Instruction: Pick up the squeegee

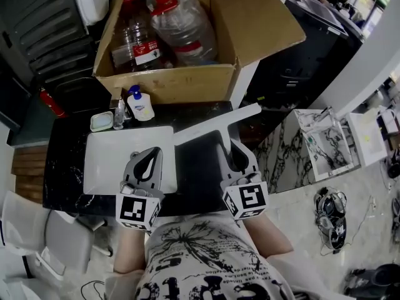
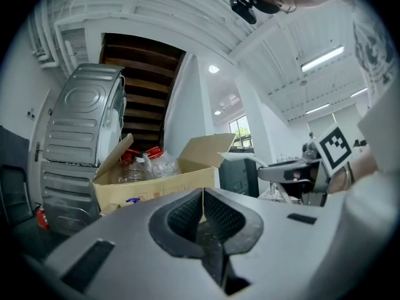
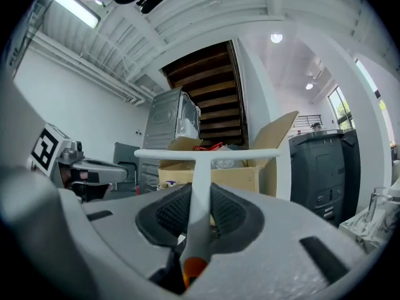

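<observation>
The squeegee (image 1: pixel 219 124) is white and T-shaped, with a long blade and a thin handle that ends in an orange tip. My right gripper (image 1: pixel 230 155) is shut on the handle and holds the squeegee level above the black counter (image 1: pixel 200 180), blade pointing away from me. In the right gripper view the handle (image 3: pixel 201 186) runs between the ribbed pads and the blade (image 3: pixel 206 154) crosses ahead. My left gripper (image 1: pixel 149 161) hovers over the white basin (image 1: pixel 106 161), shut with nothing in it; its pads (image 2: pixel 187 214) meet in the left gripper view.
An open cardboard box (image 1: pixel 165 83) with large water bottles stands past the counter. A pump bottle (image 1: pixel 141 105) and a soap dish (image 1: pixel 100 121) sit at the basin's far edge. A marble-patterned block (image 1: pixel 294 149) stands to the right, a red extinguisher (image 1: pixel 53 104) to the left.
</observation>
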Tool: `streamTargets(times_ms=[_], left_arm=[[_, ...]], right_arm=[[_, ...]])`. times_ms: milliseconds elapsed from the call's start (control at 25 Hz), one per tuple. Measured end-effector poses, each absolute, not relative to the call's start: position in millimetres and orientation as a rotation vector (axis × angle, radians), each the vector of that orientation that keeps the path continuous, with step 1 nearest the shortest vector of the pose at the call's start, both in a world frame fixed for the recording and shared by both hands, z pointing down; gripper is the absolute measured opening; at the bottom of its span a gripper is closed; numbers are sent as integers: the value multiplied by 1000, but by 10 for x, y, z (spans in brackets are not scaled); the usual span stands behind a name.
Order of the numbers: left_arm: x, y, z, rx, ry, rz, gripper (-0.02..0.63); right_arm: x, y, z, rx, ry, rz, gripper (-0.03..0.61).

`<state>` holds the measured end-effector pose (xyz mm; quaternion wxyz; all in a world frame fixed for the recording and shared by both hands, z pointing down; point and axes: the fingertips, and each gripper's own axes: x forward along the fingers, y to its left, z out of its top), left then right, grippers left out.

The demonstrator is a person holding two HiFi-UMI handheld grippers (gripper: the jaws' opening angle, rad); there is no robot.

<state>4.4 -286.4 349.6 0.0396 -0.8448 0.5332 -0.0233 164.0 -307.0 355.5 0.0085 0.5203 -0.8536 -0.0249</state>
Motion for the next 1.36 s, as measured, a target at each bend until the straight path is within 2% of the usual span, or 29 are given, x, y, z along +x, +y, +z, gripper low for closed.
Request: streamTargets(times_ms=[1360], left_arm=[[83, -2671, 3408, -2546, 1697, -99, 12]], right_arm=[[1724, -2941, 3716, 1647, -2611, 30, 71]])
